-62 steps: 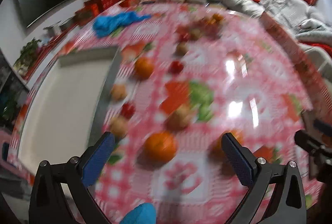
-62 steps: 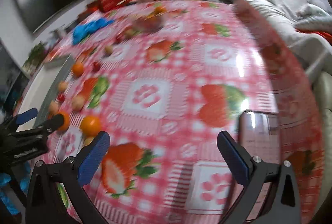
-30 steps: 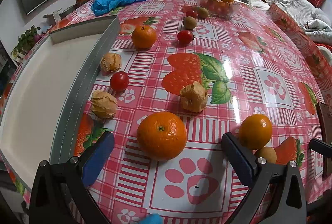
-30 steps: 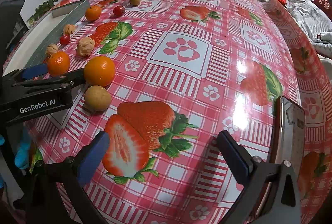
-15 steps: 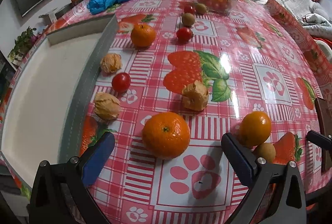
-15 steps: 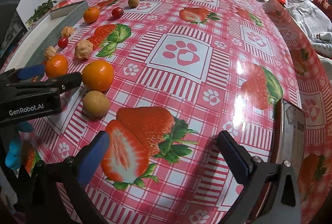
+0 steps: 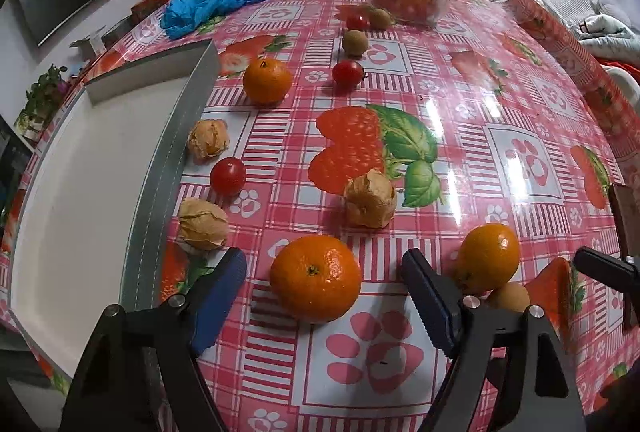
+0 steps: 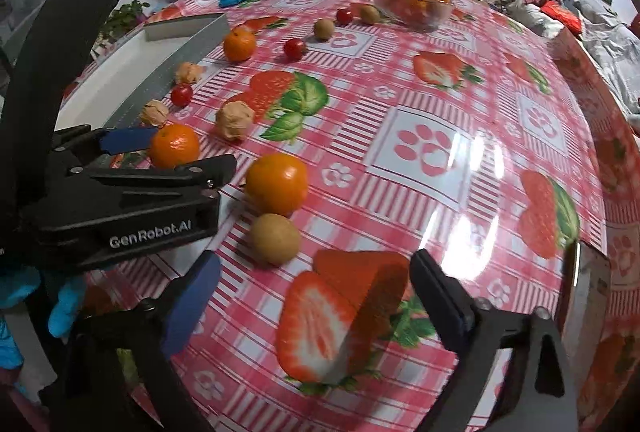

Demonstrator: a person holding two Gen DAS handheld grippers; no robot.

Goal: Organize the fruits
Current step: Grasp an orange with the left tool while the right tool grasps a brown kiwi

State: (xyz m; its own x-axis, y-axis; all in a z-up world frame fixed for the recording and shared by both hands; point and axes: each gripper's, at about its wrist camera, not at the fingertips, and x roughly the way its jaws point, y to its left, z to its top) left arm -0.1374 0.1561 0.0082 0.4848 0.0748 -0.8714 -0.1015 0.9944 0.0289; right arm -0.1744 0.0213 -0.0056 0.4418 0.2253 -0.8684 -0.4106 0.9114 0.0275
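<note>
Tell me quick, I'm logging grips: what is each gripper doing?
Left gripper: open, jaws closing around a mandarin, not gripping yet.
Right gripper: open, jaws closing, nothing between them.

Round table under a glossy pink checked cloth printed with strawberries and paw prints

A long white tray lies along its left edge. Just beside the tray's wall sit two husked physalis with a cherry tomato between them; a third physalis rests on a printed strawberry. Nearest lie a large mandarin, a smaller orange and, touching it, a small tan round fruit. Farther back are another mandarin, a second tomato, two brown kiwi-like fruits, a third tomato, a clear bowl of fruit and crumpled blue gloves.
</note>
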